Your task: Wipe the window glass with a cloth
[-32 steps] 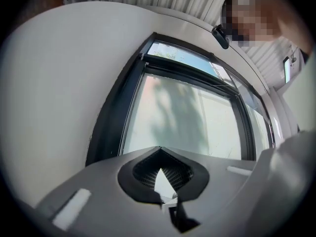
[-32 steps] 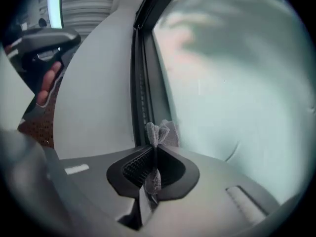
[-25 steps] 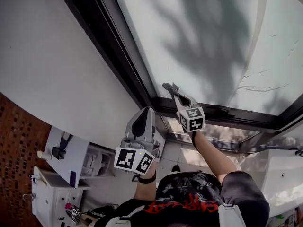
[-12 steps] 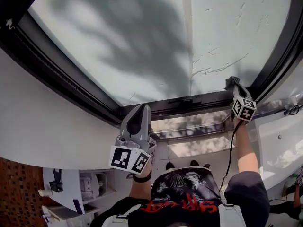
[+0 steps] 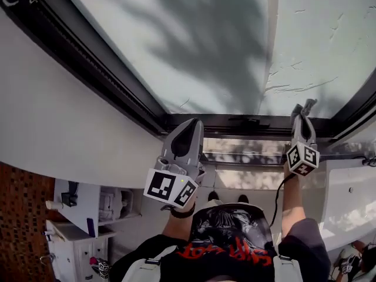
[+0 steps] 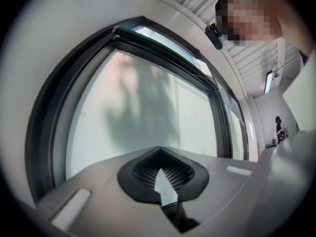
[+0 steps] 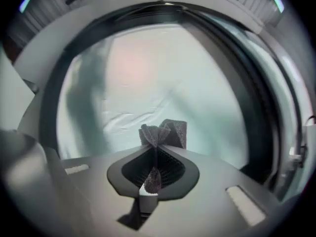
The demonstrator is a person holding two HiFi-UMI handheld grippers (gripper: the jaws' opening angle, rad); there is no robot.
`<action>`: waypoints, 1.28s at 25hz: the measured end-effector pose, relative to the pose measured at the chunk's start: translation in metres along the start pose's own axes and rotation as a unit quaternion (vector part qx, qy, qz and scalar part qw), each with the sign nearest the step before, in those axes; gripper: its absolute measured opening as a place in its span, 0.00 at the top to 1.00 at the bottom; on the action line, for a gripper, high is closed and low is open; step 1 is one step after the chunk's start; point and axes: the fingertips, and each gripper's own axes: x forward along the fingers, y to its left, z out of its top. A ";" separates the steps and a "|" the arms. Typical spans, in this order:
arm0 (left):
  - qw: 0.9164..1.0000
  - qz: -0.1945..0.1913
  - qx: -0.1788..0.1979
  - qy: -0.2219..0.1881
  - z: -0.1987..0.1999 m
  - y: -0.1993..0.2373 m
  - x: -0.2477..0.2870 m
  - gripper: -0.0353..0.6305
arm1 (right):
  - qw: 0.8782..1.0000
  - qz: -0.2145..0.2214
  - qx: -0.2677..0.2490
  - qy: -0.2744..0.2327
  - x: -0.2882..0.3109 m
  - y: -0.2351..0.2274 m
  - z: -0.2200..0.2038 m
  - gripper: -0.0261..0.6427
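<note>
The window glass (image 5: 223, 40) fills the top of the head view, pale, with tree shadows and dried streaks (image 5: 294, 87) at its lower right. My right gripper (image 5: 301, 111) is raised to the lower right corner of the pane, shut on a small grey cloth (image 5: 304, 106). In the right gripper view the bunched cloth (image 7: 165, 131) sticks out past the shut right gripper (image 7: 155, 147), in front of the streaked glass (image 7: 163, 73). My left gripper (image 5: 191, 124) is held lower, below the frame and short of the glass, shut and empty (image 6: 159, 152).
A dark window frame (image 5: 117, 93) surrounds the pane, with a handle (image 5: 244, 121) on its lower bar. A white wall (image 5: 53, 110) lies left. A white cabinet (image 5: 76, 216) stands at the lower left on a red-brown floor. A white sill (image 5: 346, 187) lies right.
My right gripper has carried the cloth rightward along the pane's lower edge, from near its left corner to its right corner. The left gripper has stayed low and shut.
</note>
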 end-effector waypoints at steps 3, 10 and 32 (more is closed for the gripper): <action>0.999 0.040 0.005 -0.003 0.006 0.029 -0.028 0.94 | 0.986 0.165 0.003 0.005 0.006 0.168 -0.021 0.92; 0.991 0.125 0.038 0.026 0.015 0.079 -0.101 0.94 | 0.913 0.396 0.017 0.092 0.021 0.425 -0.101 0.92; 0.995 -0.087 -0.003 0.052 -0.020 -0.035 0.015 0.94 | 0.981 -0.094 -0.104 0.135 0.023 -0.105 -0.070 0.92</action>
